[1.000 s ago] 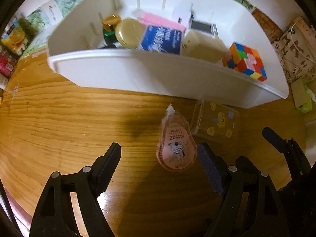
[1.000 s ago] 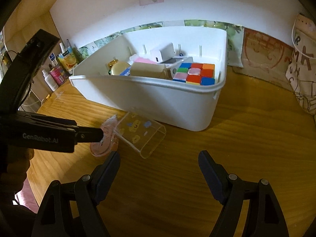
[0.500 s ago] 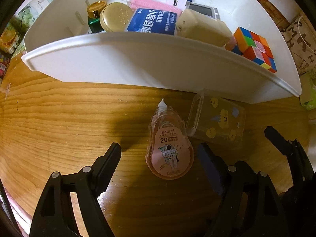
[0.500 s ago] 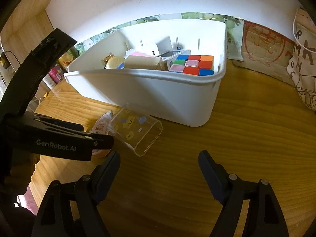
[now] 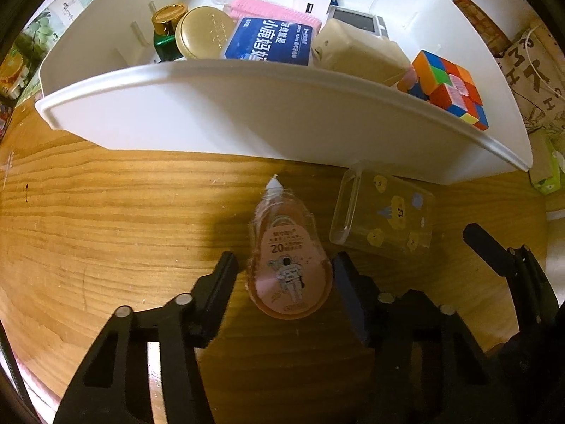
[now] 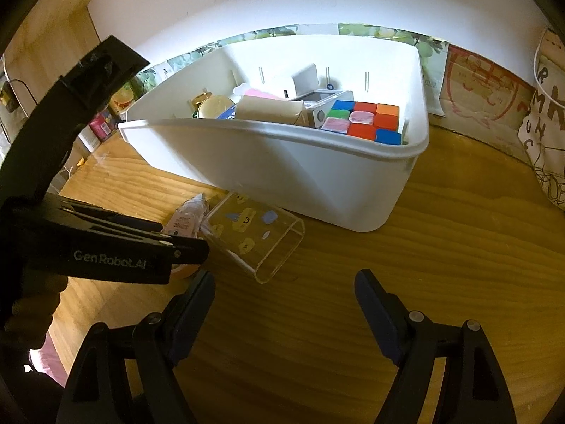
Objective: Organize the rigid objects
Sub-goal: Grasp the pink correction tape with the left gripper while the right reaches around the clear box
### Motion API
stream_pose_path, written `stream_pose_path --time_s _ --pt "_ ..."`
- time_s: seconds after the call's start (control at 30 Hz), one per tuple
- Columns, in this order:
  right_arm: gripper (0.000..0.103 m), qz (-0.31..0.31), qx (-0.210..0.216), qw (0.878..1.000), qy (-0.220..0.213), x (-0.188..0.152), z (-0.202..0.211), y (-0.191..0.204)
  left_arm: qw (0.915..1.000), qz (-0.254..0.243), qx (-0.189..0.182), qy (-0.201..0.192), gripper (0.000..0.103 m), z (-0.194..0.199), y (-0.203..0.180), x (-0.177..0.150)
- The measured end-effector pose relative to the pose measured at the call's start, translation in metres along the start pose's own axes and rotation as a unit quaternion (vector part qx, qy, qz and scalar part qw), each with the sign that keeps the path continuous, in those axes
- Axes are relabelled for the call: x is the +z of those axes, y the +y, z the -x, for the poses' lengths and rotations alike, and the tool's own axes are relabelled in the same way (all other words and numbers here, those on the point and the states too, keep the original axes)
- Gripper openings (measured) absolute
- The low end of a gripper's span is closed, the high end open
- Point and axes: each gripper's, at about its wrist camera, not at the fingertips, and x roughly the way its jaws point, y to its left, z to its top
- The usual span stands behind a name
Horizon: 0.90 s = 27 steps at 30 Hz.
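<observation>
Pink teardrop-shaped plastic correction tape dispenser lies flat on the wooden counter, white tip toward the white plastic storage bin. Left gripper: jaws narrowed around the dispenser's wide end; firm contact cannot be told. Clear rectangular plastic box with yellow stickers lies on its side just right of the dispenser, against the bin wall. Multicoloured puzzle cube sits inside the bin. Right gripper: jaws wide apart, holding nothing, above bare counter.
</observation>
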Motion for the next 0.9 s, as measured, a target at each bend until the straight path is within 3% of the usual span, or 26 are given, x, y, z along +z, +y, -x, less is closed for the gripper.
stream_pose_path --time_s 0.33,0.9 --pt "0.082 -0.012 -0.013 1.0 -0.002 0.003 -0.004 0.011 0.9997 -0.02 -0.01 0.007 0.054 0.005 0.013 0.004" --pt "0.082 -0.072 -0.061 0.996 0.012 0.017 -0.03 0.026 0.9993 -0.026 -0.02 0.017 0.054 0.007 0.089 0.004"
